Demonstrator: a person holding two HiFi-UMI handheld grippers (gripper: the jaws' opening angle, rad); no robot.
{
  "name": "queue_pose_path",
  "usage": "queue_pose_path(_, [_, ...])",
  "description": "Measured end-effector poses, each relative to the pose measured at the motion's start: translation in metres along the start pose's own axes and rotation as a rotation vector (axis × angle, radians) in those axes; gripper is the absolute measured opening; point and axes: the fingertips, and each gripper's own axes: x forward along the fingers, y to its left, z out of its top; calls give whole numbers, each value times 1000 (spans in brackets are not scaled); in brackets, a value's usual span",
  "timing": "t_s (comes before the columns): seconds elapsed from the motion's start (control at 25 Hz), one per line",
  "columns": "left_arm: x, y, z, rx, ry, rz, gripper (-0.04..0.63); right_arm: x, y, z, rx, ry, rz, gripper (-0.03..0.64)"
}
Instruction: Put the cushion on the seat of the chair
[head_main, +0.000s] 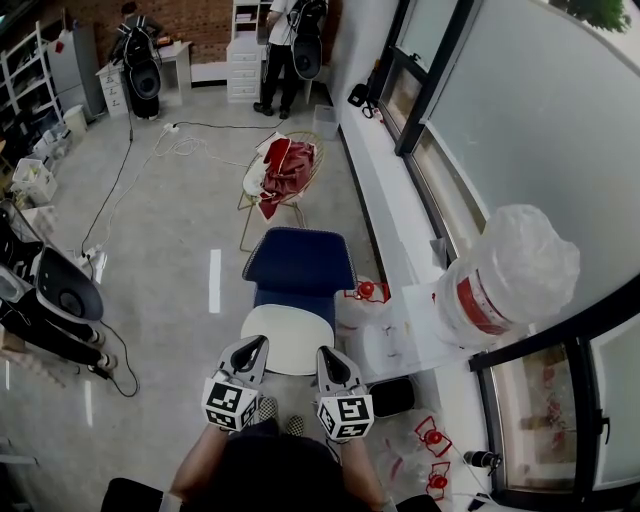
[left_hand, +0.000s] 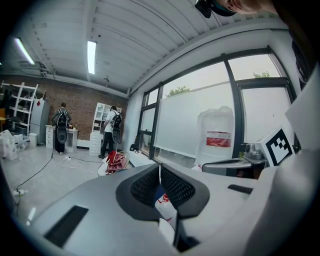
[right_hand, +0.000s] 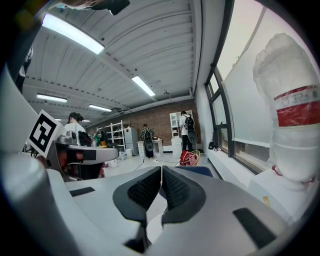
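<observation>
Your left gripper (head_main: 256, 347) is clenched on nothing. Just ahead of its tip, the flat, round white cushion (head_main: 288, 332) lies against the near side of the blue padded chair (head_main: 300, 262). Your right gripper (head_main: 327, 355) is also clenched and empty.

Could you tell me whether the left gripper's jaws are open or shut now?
Shut: on the left gripper the ribbed pads meet along a thin seam, nothing between them.
</observation>
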Motion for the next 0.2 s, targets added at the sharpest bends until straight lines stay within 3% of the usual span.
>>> queue_pose_path(0.2, [0, 2, 0, 3, 1, 0, 26, 1, 2, 2, -2, -5, 0, 29])
